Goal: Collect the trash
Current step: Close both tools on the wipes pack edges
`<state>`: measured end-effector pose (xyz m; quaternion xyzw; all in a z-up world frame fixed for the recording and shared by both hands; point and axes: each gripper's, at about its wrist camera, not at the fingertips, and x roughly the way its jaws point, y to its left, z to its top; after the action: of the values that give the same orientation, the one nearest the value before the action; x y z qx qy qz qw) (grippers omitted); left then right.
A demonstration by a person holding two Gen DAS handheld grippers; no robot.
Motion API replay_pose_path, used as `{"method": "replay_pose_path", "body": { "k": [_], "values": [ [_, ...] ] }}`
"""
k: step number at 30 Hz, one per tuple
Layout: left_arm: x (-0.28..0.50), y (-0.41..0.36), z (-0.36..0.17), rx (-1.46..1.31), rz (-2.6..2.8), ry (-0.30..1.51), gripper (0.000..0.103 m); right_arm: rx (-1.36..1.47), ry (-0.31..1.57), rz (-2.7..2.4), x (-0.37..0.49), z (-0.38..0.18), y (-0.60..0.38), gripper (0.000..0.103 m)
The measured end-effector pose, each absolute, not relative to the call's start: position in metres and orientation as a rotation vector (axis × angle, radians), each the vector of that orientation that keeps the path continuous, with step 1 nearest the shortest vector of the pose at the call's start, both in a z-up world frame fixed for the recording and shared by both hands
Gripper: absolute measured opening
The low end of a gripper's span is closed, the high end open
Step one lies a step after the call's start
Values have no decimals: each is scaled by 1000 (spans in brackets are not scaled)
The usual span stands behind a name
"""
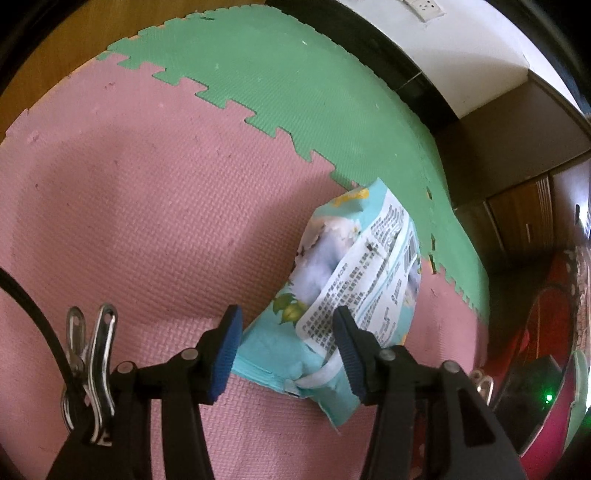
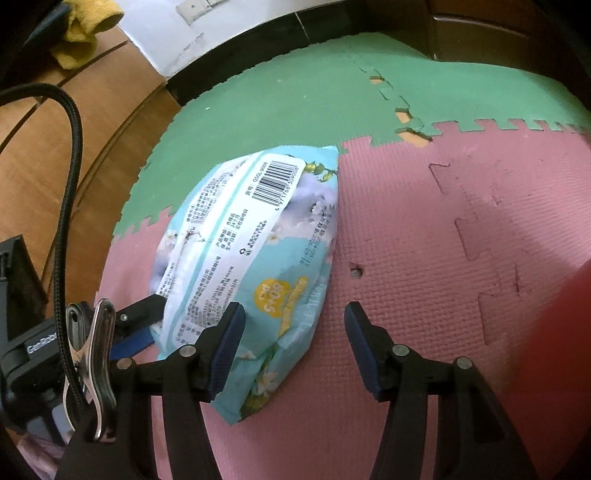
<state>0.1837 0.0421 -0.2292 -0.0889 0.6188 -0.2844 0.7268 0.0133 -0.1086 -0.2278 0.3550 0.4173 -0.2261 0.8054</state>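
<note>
Wet-wipe packet (image 1: pixel 351 291), a light blue soft pack with a white printed label and barcode, lies on the foam floor mat (image 1: pixel 147 221), mostly on a pink tile, with its far end reaching the green tile.

Left gripper (image 1: pixel 288 350): released. Its blue pads stand apart on either side of the packet's near end; the pad at 3 o'clock overlaps the label edge, but whether it touches cannot be told. In the right wrist view, one finger of this gripper shows at the packet's 9 o'clock side (image 2: pixel 142 314), just beside or under the pack.

Right gripper (image 2: pixel 293 347): released. The packet's near corner lies between the pads, closer to the 9 o'clock pad; the 3 o'clock pad stands clear of it.

Surroundings, right wrist view:
- Wooden floor (image 2: pixel 92 122) borders the mat from 9 to 11 o'clock.
- A yellow cloth (image 2: pixel 85 33) lies at 11 o'clock, well apart from the packet.
- A black cable (image 2: pixel 68 184) hangs at 9 o'clock beside a metal clip (image 2: pixel 96 354) on the gripper body.
- Dark baseboard (image 2: pixel 258 48) and a white wall run along 12 o'clock.

Surroundings, left wrist view:
- Dark wooden furniture (image 1: pixel 517 206) stands at 3 o'clock, past the mat edge.

Open room: bare pink mat extends from 1 to 4 o'clock of the packet in the right wrist view.
</note>
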Motion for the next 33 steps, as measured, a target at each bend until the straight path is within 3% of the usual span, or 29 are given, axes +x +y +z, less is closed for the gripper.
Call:
{"method": "replay_pose_path", "body": {
  "k": [7,22,25,33],
  "values": [
    [181,49,-242,-270,-641,1444,52,718,931,-419,28,-237,-97,60],
    [130,87,-227,-116,-587,1524,42,601,995,-275,15,-239,-68,48],
    [121,104,-219,-92,-528,1493,40,602,994,-238,6,-242,-66,42],
    [130,120,-205,-164,-516,1355,38,606,973,-223,-4,-241,-63,42]
  ]
}}
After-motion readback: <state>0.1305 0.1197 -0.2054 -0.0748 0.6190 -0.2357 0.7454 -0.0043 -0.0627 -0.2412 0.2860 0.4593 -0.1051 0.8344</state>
